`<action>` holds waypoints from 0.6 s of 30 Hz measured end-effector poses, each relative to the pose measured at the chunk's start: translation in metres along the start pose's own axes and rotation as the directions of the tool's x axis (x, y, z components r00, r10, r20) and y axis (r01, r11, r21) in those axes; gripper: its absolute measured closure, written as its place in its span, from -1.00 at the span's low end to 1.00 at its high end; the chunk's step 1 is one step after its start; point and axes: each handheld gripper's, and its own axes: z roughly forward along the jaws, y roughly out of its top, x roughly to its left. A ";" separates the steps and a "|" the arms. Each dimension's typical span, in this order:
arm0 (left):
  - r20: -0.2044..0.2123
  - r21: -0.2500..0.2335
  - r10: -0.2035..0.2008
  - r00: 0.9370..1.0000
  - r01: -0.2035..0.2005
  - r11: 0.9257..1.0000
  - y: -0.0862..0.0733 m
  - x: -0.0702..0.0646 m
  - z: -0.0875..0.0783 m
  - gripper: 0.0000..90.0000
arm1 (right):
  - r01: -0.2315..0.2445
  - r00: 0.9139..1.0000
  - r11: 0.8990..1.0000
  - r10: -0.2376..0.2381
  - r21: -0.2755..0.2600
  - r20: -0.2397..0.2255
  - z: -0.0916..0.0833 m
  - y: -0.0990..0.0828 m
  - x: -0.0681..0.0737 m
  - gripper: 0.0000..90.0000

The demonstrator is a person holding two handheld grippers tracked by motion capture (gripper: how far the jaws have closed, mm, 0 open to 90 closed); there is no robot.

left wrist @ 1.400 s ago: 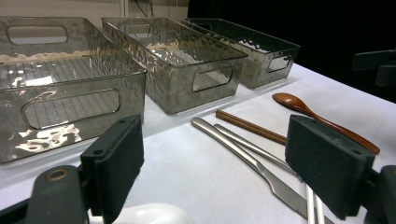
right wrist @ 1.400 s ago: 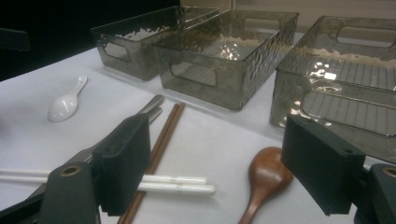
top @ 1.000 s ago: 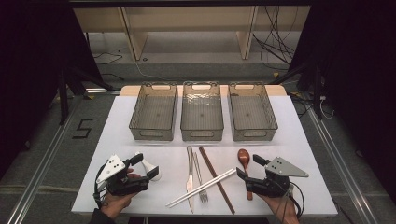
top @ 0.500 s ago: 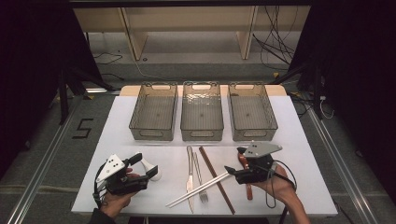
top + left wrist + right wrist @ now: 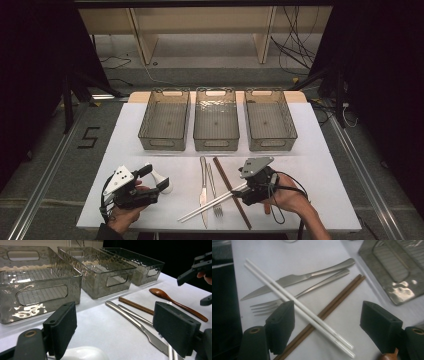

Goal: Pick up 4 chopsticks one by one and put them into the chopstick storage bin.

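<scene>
Jaws gape on the left gripper [image 5: 159, 176], low beside a white spoon [image 5: 161, 181] it partly hides. Right gripper [image 5: 239, 192], tilted down, spreads wide over white chopsticks [image 5: 299, 307]; its hand [image 5: 289, 199] covers the wooden spoon [image 5: 176, 303].

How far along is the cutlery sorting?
Done: nothing; the three bins look empty. In hand: right gripper is open over the white chopsticks; left gripper is open over a white spoon. Left: knife, fork, brown chopsticks, wooden spoon.
</scene>
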 end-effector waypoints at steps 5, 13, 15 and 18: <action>0.000 -0.002 0.005 1.000 -0.005 1.000 0.000 0.000 0.000 -0.57 | 0.067 0.997 0.996 -0.064 0.059 -0.045 0.009 0.005 0.006 -0.28; 0.001 -0.003 0.005 1.000 -0.005 1.000 0.000 0.000 -0.001 -0.57 | 0.142 0.987 0.982 -0.131 0.124 -0.093 0.025 0.006 0.016 -0.21; 0.001 -0.003 0.005 1.000 -0.005 1.000 0.000 0.000 0.000 -0.57 | 0.143 0.986 0.981 -0.130 0.132 -0.104 0.029 0.006 0.018 -0.20; -0.001 0.004 0.006 1.000 -0.006 1.000 0.000 0.000 0.000 -0.57 | 0.157 0.983 0.975 -0.139 0.154 -0.123 0.036 0.005 0.019 -0.18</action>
